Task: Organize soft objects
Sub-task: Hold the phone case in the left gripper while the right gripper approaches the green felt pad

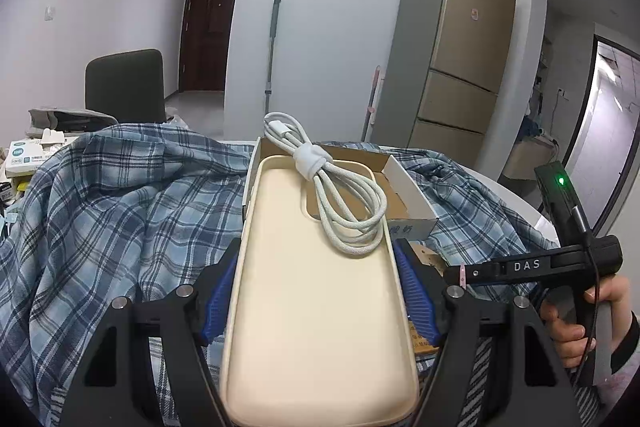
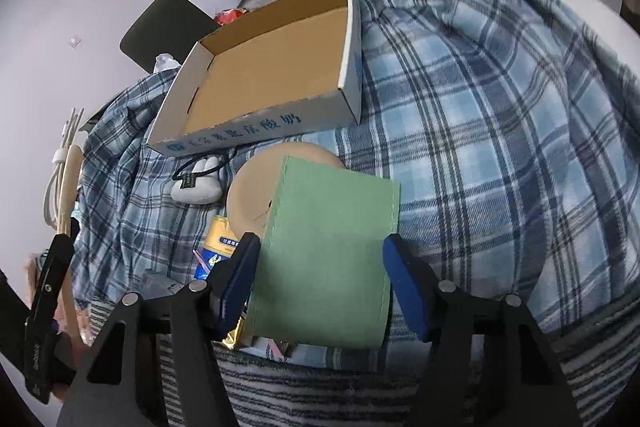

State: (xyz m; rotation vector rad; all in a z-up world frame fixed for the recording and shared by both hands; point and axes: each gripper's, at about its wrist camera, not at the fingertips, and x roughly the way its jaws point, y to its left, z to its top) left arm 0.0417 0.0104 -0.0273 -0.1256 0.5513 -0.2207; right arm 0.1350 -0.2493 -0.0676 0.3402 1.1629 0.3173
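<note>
Counting what lies before me, I find one cream silicone phone case (image 1: 320,299), one coiled white braided cable (image 1: 340,195), one open cardboard box (image 2: 276,67) with a brown inside and white printed walls, one green felt pouch (image 2: 324,259), one round tan pad (image 2: 248,195), one white pebble-shaped thing with a black cord (image 2: 198,189), one gold-and-blue packet (image 2: 218,247), and one blue plaid cloth (image 2: 500,147) spread beneath all of them.

My left gripper (image 1: 320,267) clamps the phone case by its long edges, both blue pads (image 1: 218,295) pressed to its sides. The case juts forward from the jaws, and the cable rests on its far end, bound by one white strap. Beyond the case sits the box on the plaid cloth.

My right gripper (image 2: 320,263) stands half wide over the green pouch, which lies between the two fingers. The left pad (image 2: 240,279) touches the pouch's stitched edge; the other pad (image 2: 404,283) sits just beside the opposite edge, so nothing is gripped. The pouch overlaps the tan pad, and the box lies farther out, beyond both.
</note>
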